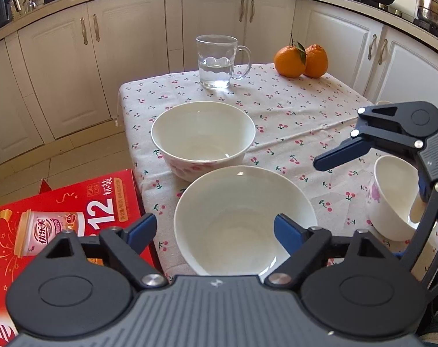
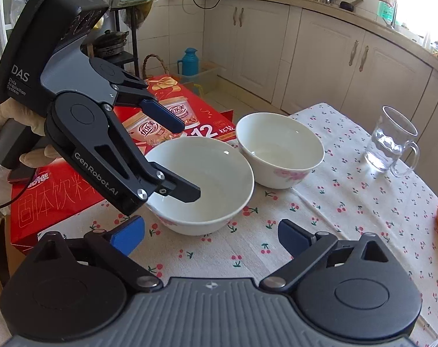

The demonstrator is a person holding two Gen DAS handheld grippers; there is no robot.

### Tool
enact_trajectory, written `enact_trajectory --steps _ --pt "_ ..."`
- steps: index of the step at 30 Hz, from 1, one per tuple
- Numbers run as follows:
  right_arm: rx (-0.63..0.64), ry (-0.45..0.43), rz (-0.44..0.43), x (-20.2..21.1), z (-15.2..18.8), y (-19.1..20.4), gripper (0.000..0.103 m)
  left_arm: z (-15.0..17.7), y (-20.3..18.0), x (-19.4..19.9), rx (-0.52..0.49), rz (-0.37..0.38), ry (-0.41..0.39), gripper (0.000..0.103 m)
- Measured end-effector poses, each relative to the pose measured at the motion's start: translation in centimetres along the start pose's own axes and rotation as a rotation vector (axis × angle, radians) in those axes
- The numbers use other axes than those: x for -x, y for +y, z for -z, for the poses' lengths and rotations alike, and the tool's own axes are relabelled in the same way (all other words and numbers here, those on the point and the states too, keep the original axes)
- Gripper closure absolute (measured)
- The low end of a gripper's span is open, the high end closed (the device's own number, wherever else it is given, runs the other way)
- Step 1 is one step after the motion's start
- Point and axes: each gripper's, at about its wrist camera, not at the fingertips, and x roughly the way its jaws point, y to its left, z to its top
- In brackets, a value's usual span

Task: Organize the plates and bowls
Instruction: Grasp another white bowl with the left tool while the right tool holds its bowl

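Note:
Three white bowls with pink flowers stand on the cherry-print tablecloth [image 1: 291, 107]. The near bowl [image 1: 242, 222] lies just ahead of my open left gripper [image 1: 216, 228]; in the right wrist view one left finger reaches inside this bowl [image 2: 219, 179] and the other stays outside its rim. The far bowl [image 1: 203, 136] stands behind it, also in the right wrist view [image 2: 279, 147]. A third bowl [image 1: 392, 199] stands at the right, under my right gripper [image 1: 328, 162]. My right gripper [image 2: 211, 237] is open and empty above the cloth.
A glass mug [image 1: 219, 62] with some water stands at the back, and two oranges [image 1: 301, 60] at the back right. A red drink carton [image 1: 59, 217] sits left of the table, lower down. White kitchen cabinets [image 1: 126, 52] surround the table.

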Motion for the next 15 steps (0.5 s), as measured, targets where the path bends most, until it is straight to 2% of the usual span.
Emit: enact_trajectory --steps 3,7,12,15 --pt "0.011 0.017 -0.019 -1.1 -0.4 0.0 0.01 -0.2 0.3 -0.3 0.011 0.02 0.011 0.027" --pt "0.019 0.035 -0.052 -2.0 -0.6 0.0 0.016 -0.4 0.7 -0.4 0.02 0.042 0.023 0.03" --pt "0.046 0.038 -0.069 -2.2 -0.8 0.4 0.022 -0.5 0.9 -0.5 0.023 0.065 0.039 0.042" --pt "0.05 0.039 -0.075 -2.3 -0.9 0.3 0.023 -0.6 0.9 -0.6 0.016 0.066 0.042 0.043"
